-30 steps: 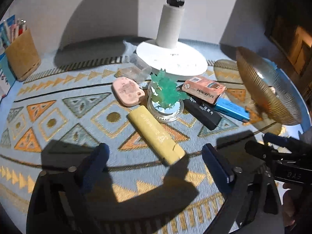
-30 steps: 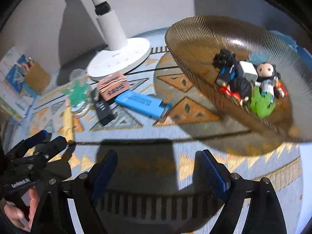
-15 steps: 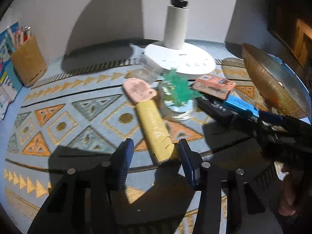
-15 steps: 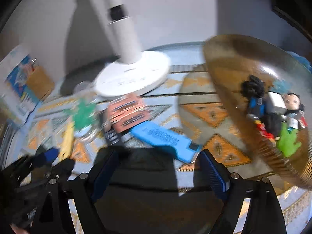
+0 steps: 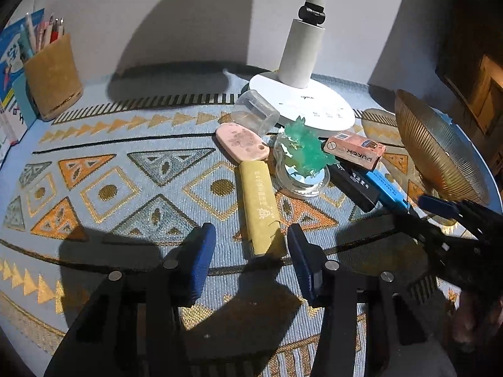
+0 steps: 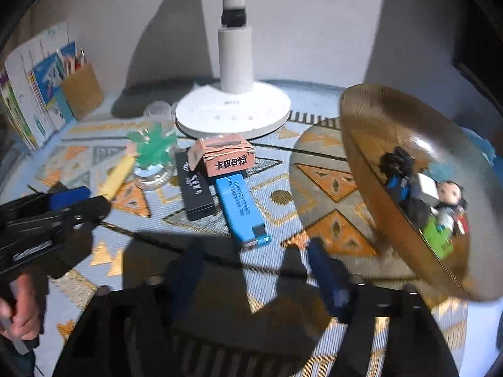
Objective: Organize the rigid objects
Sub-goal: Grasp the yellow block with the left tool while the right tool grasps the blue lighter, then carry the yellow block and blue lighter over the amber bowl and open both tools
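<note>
A yellow bar lies on the patterned cloth. Its near end sits between the fingers of my left gripper, whose jaws stand narrow with a small gap on each side. Beyond it are a pink oval tag, a green figure on a clear base, a pink card box, a black box and a blue box. My right gripper is blurred just short of the blue box's near end, its jaws closing with nothing between them. The amber bowl holds several toys.
A white lamp base and a tipped clear cup stand behind the pile. A pen holder and books are at the far left. In the left wrist view the right gripper reaches in beside the bowl. A hand holds the left gripper.
My left jaws went from wide to narrow and came up around the yellow bar's near end. My right gripper swung from the bowl toward the blue box, and its jaws have narrowed.
</note>
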Available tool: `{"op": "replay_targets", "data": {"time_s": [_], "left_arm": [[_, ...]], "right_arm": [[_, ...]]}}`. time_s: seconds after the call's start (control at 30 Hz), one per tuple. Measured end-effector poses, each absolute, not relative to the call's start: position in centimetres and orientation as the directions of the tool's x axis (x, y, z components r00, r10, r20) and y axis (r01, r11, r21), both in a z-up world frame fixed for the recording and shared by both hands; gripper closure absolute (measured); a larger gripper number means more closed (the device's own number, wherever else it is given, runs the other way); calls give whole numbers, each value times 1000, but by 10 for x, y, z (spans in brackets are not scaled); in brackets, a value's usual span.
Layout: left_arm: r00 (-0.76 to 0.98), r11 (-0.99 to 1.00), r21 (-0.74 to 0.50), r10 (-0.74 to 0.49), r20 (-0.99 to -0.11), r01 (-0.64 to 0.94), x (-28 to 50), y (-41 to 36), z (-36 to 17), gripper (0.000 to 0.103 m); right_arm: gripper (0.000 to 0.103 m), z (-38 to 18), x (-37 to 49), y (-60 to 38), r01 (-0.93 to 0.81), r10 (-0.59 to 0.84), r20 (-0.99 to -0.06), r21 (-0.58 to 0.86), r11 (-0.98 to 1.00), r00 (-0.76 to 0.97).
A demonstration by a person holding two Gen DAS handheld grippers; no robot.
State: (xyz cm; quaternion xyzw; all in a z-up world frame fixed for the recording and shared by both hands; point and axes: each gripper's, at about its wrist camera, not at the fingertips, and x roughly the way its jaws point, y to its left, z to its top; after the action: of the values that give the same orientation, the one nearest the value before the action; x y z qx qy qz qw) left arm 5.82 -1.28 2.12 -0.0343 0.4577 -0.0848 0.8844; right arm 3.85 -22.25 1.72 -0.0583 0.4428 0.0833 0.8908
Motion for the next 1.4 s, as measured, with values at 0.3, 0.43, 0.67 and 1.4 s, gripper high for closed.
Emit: {"op": "replay_targets", "data": {"time_s": [0.3, 0.43, 0.67, 1.4], "left_arm": [[560, 989, -47, -118, -820, 141, 63, -28, 18, 49], [565, 985, -7, -106, -818, 175, 63, -37, 18, 70], [518, 962, -132, -241, -821, 239, 32, -19, 24, 81], [502, 952, -48, -202, -841, 303, -15, -39, 24, 71]], "right_arm": [[73, 8, 78, -208, -226, 118, -808, -20, 974, 577], [79, 9, 66, -203, -248, 128, -816, -19, 969, 564], [79, 14, 0, -227, -221, 186, -836, 80, 972, 517], [56, 10, -65, -225, -206, 112, -834, -2, 978, 541]]}}
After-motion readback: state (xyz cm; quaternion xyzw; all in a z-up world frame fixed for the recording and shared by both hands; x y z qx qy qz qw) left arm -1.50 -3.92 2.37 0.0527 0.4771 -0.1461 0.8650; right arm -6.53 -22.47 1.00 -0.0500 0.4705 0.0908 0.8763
